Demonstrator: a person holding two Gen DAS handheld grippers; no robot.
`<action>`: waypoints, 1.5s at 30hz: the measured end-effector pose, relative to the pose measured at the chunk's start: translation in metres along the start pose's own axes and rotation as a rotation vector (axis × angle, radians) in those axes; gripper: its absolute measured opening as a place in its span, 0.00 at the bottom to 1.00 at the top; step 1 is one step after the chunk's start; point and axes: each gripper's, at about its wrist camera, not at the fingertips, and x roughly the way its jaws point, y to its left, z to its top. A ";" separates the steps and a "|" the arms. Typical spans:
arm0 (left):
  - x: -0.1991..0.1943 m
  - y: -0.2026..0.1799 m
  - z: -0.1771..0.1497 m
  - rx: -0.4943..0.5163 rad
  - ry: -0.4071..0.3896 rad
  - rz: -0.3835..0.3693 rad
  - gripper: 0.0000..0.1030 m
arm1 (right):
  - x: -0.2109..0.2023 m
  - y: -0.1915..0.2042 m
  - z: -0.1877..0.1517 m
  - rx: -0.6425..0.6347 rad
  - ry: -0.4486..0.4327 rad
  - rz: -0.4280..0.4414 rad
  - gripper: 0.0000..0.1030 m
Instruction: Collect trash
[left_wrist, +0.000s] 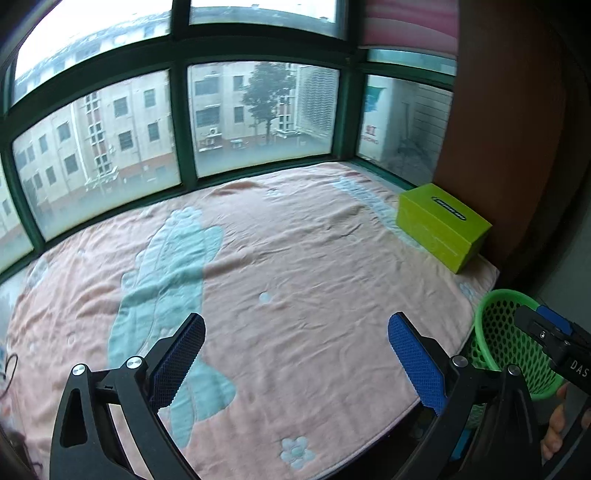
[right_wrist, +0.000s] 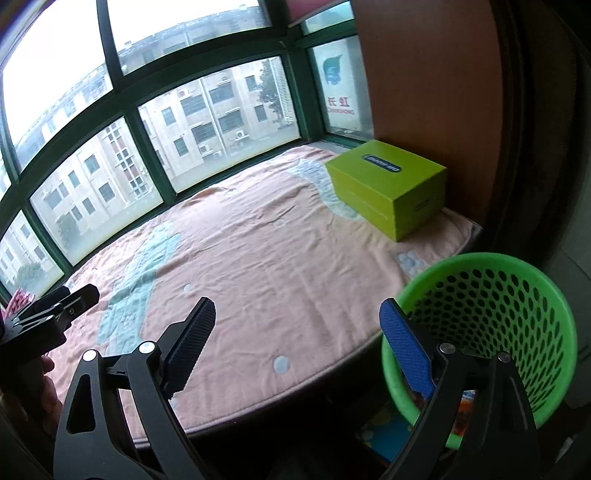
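Pink blanket (left_wrist: 295, 266) with pale blue cartoon shapes and small flowers covers the whole sill platform beneath a green-framed bay window (left_wrist: 181, 122); we note wrinkles across the cloth but no loose litter lying on it in either view.

Our left gripper (left_wrist: 295, 358), black-framed with blue ribbed pads, hangs over the near part of the blanket, its jaws spread wide with nothing between them.

Our right gripper (right_wrist: 297, 347), same build, is likewise wide apart and empty; its right finger (right_wrist: 406, 354) overlaps the near rim of the basket in the right wrist view, though we cannot tell if it touches.

Green perforated plastic waste basket (right_wrist: 487, 325) stands off the right front corner of the platform, just beside the blanket's edge, upright, mouth open toward us. Through the holes and low inside it we glimpse colourful wrappers, orange and blue, too blurred to identify.

Lime-green rectangular box (right_wrist: 391, 184) with a dark oval label on its lid sits at the far right of the blanket, close against the brown wooden wall panel (right_wrist: 424, 81), well apart from both grippers.

From the left wrist view, the right gripper's black body shows at the right edge, in front of the basket, with fingers of a hand (left_wrist: 554, 424) below it.

Buildings and a tree are visible through the glass.
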 end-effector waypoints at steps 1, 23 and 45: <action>-0.001 0.004 -0.002 -0.006 -0.002 0.010 0.93 | 0.000 0.003 -0.001 -0.007 0.001 -0.002 0.88; -0.010 0.027 -0.019 -0.044 -0.020 0.116 0.93 | -0.001 0.038 -0.015 -0.115 0.000 -0.025 0.91; -0.008 0.033 -0.024 -0.045 -0.004 0.154 0.93 | 0.002 0.046 -0.017 -0.136 0.009 -0.023 0.91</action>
